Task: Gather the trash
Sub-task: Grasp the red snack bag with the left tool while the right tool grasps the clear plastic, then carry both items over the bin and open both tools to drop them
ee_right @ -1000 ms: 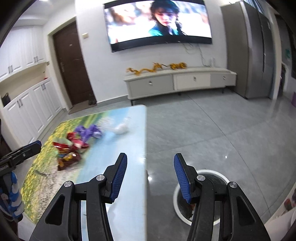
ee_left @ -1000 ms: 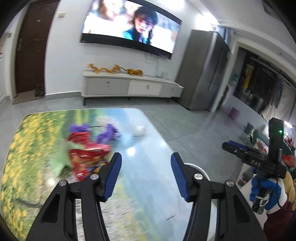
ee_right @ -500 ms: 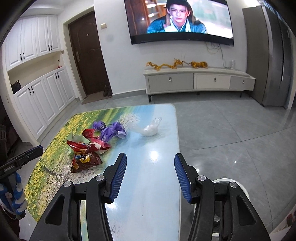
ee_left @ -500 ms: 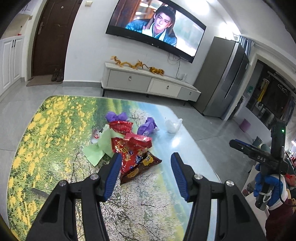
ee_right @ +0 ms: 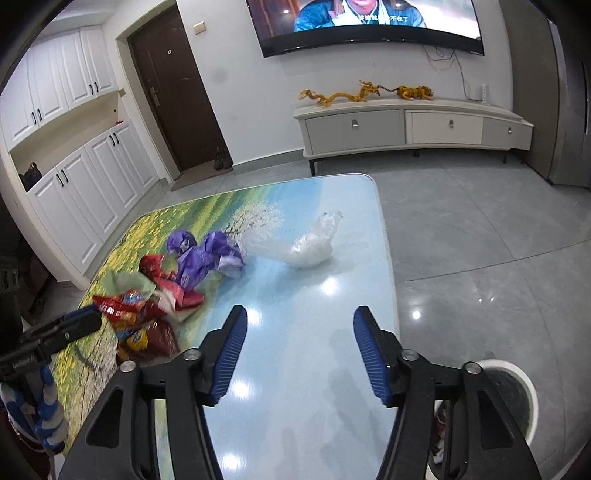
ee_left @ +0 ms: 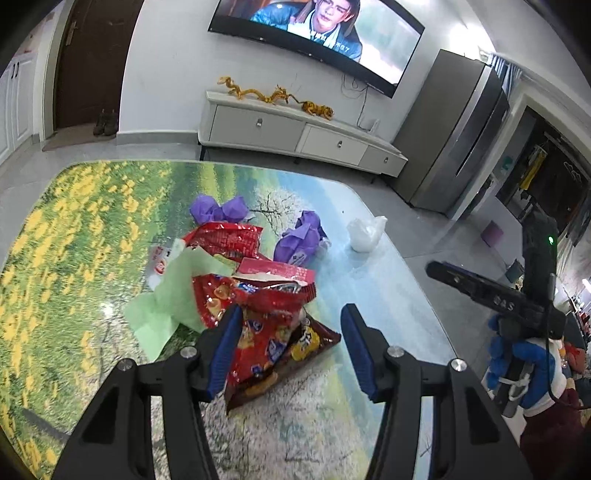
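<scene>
Trash lies on a table (ee_left: 74, 221) with a printed landscape top. A pile of red snack wrappers (ee_left: 269, 317) lies between the open jaws of my left gripper (ee_left: 290, 347), which hovers just over it and holds nothing. Green paper (ee_left: 173, 291), purple wrappers (ee_left: 301, 240) and a clear crumpled plastic bag (ee_left: 364, 230) lie around the pile. My right gripper (ee_right: 299, 354) is open and empty above the table's near right part (ee_right: 314, 406), short of the plastic bag (ee_right: 310, 247) and purple wrappers (ee_right: 201, 258).
A white round trash bin (ee_right: 513, 398) stands on the floor right of the table. A TV cabinet (ee_right: 406, 129) and a wall TV (ee_right: 369, 22) are behind. White cupboards (ee_right: 74, 177) line the left wall. My other hand's gripper shows at each view's edge.
Both grippers have moved forward and down toward the table. The left one has closed in on the red wrapper pile. Both stay open.
</scene>
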`<state>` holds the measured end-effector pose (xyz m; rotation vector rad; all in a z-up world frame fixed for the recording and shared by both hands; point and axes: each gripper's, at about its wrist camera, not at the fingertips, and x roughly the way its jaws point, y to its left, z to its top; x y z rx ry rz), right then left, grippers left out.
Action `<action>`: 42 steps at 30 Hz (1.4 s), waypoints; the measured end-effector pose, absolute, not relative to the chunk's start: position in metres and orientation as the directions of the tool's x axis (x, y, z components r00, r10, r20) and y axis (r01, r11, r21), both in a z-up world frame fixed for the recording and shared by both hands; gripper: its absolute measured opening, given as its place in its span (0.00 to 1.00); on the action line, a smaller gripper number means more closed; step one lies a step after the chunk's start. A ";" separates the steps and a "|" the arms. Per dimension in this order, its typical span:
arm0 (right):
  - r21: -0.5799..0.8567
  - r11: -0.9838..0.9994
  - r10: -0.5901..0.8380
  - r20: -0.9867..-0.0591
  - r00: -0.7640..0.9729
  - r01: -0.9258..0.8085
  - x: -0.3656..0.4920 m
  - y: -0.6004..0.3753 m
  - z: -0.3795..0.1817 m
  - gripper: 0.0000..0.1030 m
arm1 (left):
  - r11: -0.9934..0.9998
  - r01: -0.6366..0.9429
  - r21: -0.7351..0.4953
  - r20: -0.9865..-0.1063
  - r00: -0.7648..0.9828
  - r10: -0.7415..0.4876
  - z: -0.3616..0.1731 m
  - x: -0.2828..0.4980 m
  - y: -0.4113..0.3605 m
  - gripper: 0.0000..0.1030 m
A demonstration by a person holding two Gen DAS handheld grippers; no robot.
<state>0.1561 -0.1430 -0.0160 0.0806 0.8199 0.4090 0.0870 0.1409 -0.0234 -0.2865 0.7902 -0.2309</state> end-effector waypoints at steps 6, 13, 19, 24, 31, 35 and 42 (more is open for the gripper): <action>0.270 0.917 0.398 -0.682 0.613 -0.295 0.204 -0.127 -0.027 0.62 | 0.932 0.075 -0.354 -0.680 0.664 -0.312 -0.035 0.102 0.140 0.51; 0.283 0.924 0.382 -0.688 0.617 -0.257 0.248 -0.112 -0.041 0.62 | 0.922 0.067 -0.382 -0.675 0.661 -0.328 -0.037 0.107 0.143 0.47; 0.309 0.919 0.393 -0.706 0.589 -0.243 0.262 -0.108 -0.051 0.20 | 0.911 0.060 -0.407 -0.671 0.657 -0.343 -0.039 0.110 0.144 0.26; 0.295 0.917 0.398 -0.706 0.586 -0.268 0.249 -0.109 -0.051 0.12 | 0.902 0.069 -0.426 -0.656 0.663 -0.360 -0.037 0.103 0.144 0.15; 0.287 0.906 0.421 -0.684 0.596 -0.311 0.207 -0.116 -0.036 0.11 | 0.901 0.107 -0.420 -0.616 0.696 -0.370 -0.019 0.078 0.140 0.13; 0.287 0.896 0.440 -0.664 0.604 -0.338 0.175 -0.120 -0.025 0.10 | 0.896 0.119 -0.427 -0.587 0.717 -0.375 -0.007 0.058 0.144 0.12; 0.276 0.877 0.475 -0.620 0.625 -0.392 0.110 -0.128 0.001 0.10 | 0.883 0.164 -0.441 -0.514 0.760 -0.398 0.024 0.015 0.151 0.12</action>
